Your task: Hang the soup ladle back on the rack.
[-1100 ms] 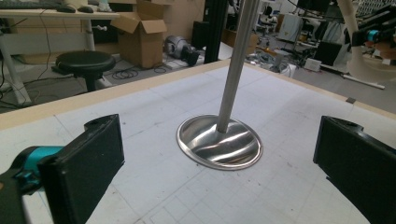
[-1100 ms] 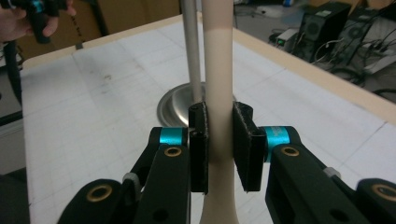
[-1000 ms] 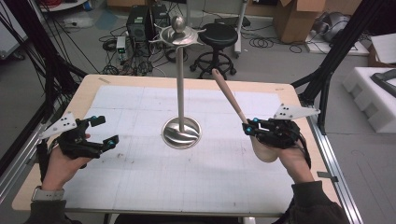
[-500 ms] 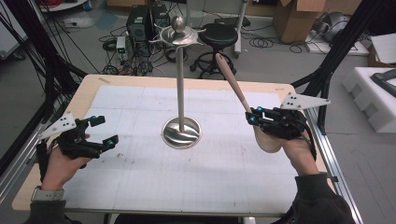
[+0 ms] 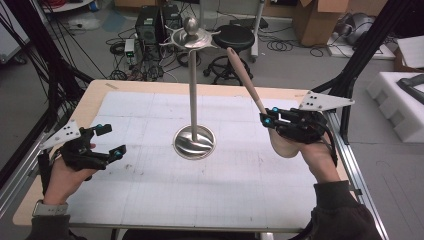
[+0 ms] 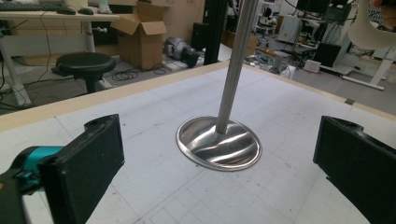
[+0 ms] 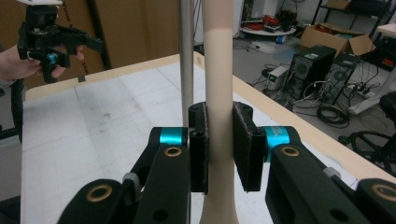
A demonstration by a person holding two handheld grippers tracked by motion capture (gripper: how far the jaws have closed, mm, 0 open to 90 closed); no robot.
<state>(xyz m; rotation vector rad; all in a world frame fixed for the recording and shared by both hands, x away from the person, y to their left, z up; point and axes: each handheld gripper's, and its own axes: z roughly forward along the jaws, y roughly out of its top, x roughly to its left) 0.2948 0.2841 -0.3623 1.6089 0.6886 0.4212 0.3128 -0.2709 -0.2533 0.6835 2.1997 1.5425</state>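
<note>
A tall metal stand [image 5: 193,90] rises from a round base [image 5: 194,142] at the table's middle, with a disc and knob [image 5: 190,35] on top. My right gripper [image 5: 267,119] is shut on a wooden spoon [image 5: 245,80], held above the table to the right of the stand. The handle slants up and left toward the stand's top, and the bowl [image 5: 286,145] hangs below the jaws. In the right gripper view the pads [image 7: 243,144] clamp the beige handle [image 7: 219,70], with the pole [image 7: 187,56] just behind. My left gripper [image 5: 111,140] rests open at the left, facing the base [image 6: 218,142].
The white gridded mat [image 5: 150,195] covers the wooden table [image 5: 90,100]. Black frame posts [image 5: 365,50] stand at the right and left corners. A stool [image 5: 235,37], computer towers [image 5: 150,22] and cardboard boxes [image 5: 320,20] sit on the floor beyond.
My right gripper has risen with the spoon still clamped, carrying the handle tip higher, toward the stand's top. The left gripper has stayed put.
</note>
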